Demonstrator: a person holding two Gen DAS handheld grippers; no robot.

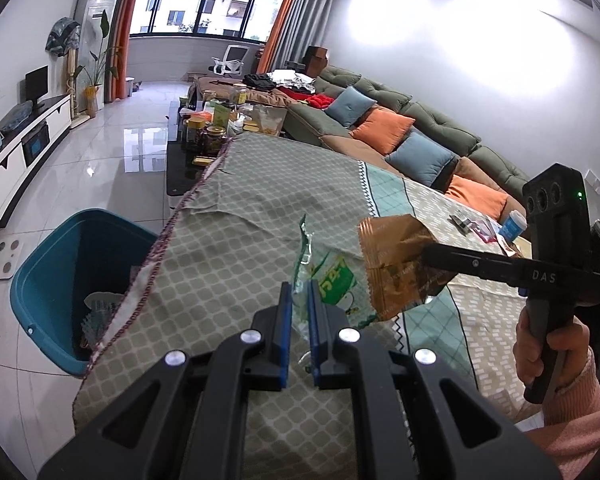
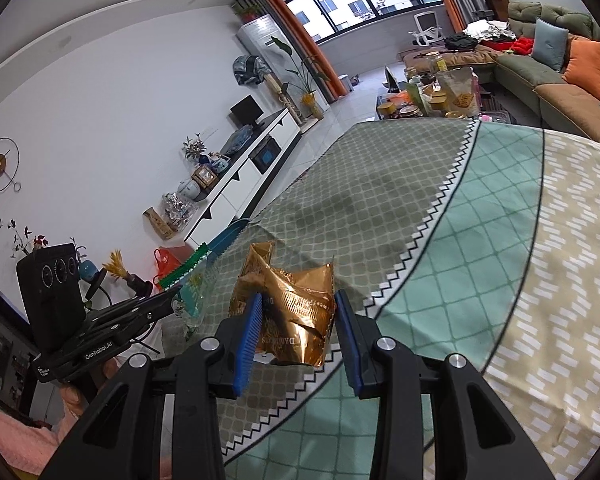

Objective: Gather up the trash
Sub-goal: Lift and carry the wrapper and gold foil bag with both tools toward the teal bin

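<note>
We find the left gripper (image 1: 299, 298) clamped on a crumpled clear-and-green plastic snack wrapper (image 1: 325, 280), its blue pads nearly together with the film pinched between them. The right gripper (image 2: 296, 312) is closed on a crinkled gold-brown foil packet (image 2: 296, 300) (its pads stand wider, pressing the packet's two sides). Both items are held above the table covered by a green, teal and beige patterned cloth (image 1: 236, 216). A teal plastic bin (image 1: 56, 276) stands on the floor just beside the table's left edge, with some paper litter visible inside.
</note>
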